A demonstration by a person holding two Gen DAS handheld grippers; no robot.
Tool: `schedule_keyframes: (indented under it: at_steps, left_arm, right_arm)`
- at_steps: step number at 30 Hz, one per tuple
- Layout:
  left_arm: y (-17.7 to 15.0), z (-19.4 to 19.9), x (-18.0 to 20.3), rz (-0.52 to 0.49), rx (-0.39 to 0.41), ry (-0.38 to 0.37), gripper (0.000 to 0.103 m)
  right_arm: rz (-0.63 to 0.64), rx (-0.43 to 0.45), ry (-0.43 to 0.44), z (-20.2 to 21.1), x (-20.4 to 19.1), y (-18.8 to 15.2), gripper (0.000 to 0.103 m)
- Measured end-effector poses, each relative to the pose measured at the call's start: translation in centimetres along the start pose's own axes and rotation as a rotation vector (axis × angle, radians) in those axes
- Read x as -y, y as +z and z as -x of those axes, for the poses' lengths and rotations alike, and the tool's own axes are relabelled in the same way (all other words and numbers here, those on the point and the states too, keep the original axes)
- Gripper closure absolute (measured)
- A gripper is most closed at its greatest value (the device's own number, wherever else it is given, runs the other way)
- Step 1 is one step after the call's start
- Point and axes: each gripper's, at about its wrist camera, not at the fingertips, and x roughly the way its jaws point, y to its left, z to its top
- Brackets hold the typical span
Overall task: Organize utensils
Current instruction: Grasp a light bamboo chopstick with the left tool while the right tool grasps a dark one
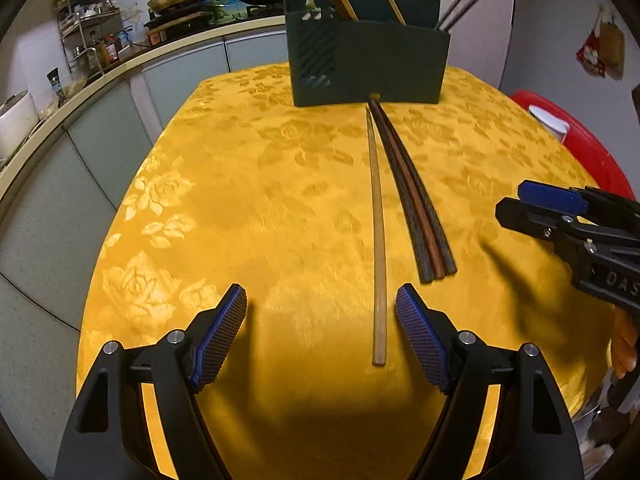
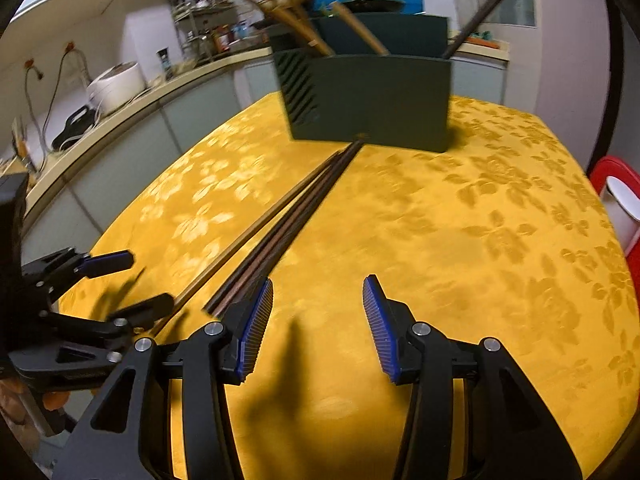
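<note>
A dark green utensil holder (image 1: 368,64) stands at the far end of the yellow tablecloth (image 1: 240,200), with several chopsticks standing in it. On the cloth lie a light wooden chopstick (image 1: 377,240) and a bundle of dark chopsticks (image 1: 412,200), tips toward the holder. My left gripper (image 1: 320,312) is open and empty; the light chopstick's near end lies between its fingers, close to the right one. My right gripper (image 2: 318,300) is open and empty, just right of the dark chopsticks (image 2: 280,232). The holder (image 2: 368,96) and light chopstick (image 2: 256,232) also show in the right wrist view.
A kitchen counter (image 1: 100,76) with a rice cooker, bottles and a rack runs along the left. A red chair (image 1: 592,148) with a white cup stands right of the table. The right gripper appears in the left wrist view (image 1: 516,204), the left gripper in the right wrist view (image 2: 140,280).
</note>
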Motion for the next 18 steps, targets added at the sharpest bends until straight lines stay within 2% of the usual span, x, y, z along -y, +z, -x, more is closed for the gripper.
schedule_keyframes:
  at_steps: [7, 15, 18]
  left_arm:
    - [-0.5, -0.1, -0.4, -0.024, 0.019, 0.072, 0.029]
    - [-0.5, -0.3, -1.3, 0.026, 0.009, 0.028, 0.029]
    - [-0.5, -0.3, -1.3, 0.029, 0.010, 0.025, 0.029]
  right_arm:
    - [0.060, -0.046, 0.016, -0.9, -2.3, -1.1, 0.057]
    - [0.089, -0.062, 0.005, -1.8, -3.6, -1.5, 0.057]
    - [0.110, -0.054, -0.028, -2.0, -4.0, -1.6, 0.057]
